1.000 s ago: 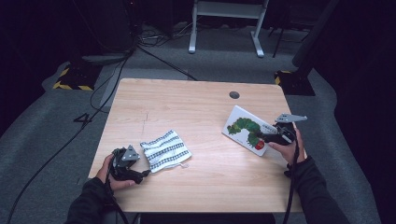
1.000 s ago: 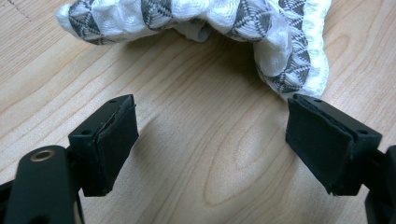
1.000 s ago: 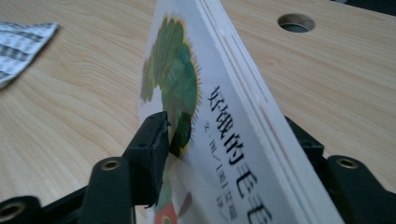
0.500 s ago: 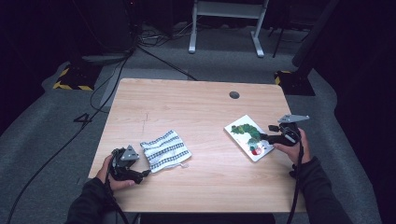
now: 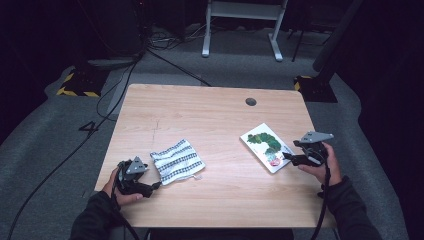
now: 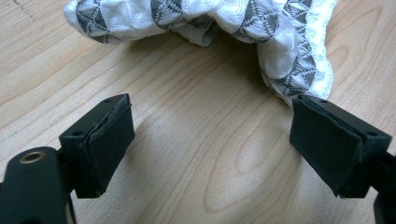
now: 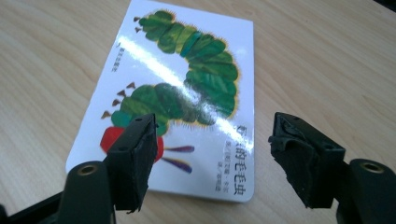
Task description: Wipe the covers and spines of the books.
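My right gripper (image 5: 289, 157) has just been spreading its jaws, and nothing is caught between them: in the right gripper view the caterpillar picture book (image 7: 180, 93) lies flat on the wooden table (image 7: 327, 56) just ahead of my two black pads, its near edge under them but untouched. So I judge this to be the letting-go step, with the book set down near the table's right edge (image 5: 265, 146). My left gripper (image 5: 156, 184) is spread too and grips nothing; the crumpled white cloth with grey patterned bands (image 6: 243, 28) lies just past its jaws, one pad nearly at the cloth's hem. Next, I think, comes drawing my right gripper clear without nudging the book, or else sliding the left forward, low along the tabletop, to nip that hem.
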A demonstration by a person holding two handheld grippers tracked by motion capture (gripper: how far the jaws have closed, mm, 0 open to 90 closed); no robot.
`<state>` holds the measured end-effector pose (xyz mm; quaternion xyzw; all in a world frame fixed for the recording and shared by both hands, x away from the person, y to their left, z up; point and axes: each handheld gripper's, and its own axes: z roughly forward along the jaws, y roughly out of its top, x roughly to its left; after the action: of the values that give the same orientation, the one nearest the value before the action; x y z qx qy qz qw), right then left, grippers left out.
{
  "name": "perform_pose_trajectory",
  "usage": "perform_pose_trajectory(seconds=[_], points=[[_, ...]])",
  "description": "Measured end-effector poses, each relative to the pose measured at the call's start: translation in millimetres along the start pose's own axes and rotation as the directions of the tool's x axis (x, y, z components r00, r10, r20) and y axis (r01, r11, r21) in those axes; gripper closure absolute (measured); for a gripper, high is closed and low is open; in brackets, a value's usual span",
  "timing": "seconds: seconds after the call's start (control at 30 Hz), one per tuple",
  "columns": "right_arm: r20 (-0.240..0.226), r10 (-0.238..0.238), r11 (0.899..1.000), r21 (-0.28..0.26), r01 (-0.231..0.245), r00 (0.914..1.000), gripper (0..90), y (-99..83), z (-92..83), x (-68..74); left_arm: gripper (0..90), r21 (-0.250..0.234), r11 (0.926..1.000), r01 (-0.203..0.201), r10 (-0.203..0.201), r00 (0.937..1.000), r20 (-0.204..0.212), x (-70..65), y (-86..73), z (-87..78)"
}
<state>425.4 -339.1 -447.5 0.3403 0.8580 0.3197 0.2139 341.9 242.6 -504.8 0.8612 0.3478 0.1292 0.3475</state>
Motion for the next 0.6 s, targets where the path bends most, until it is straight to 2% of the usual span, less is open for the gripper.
perform_pose_trajectory(seconds=[0.17, 0.33, 0.4, 0.5, 0.6], points=[[0.023, -0.046, 0.999, 0.026, 0.045, 0.9987, 32.7, -9.2, -5.6, 7.7, 14.1, 0.0, 1.0, 0.001, -0.001, 1.0, -0.001, -0.1, 0.0, 0.0], [0.02, -0.076, 0.997, 0.029, 0.075, 0.9969, 32.3, -19.0, -13.5, 13.6, 14.2, 0.0, 1.0, 0.002, -0.002, 1.0, -0.002, -0.3, 0.1, 0.1], [0.042, -0.1, 0.994, 0.044, 0.098, 0.9941, 31.7, -25.1, -16.8, 16.3, 14.1, 0.0, 1.0, 0.002, -0.002, 1.0, -0.003, -0.3, 0.1, 0.1], [0.061, -0.093, 0.995, 0.042, 0.091, 0.9938, 31.0, -33.2, -21.0, 17.7, 14.1, 0.001, 1.0, 0.0, 0.0, 1.0, -0.003, -0.1, 0.1, 0.0], [0.059, -0.075, 0.997, 0.039, 0.073, 0.9954, 31.0, -45.0, -24.8, 16.6, 14.1, 0.001, 1.0, 0.001, -0.001, 1.0, -0.003, -0.2, 0.1, 0.0]])
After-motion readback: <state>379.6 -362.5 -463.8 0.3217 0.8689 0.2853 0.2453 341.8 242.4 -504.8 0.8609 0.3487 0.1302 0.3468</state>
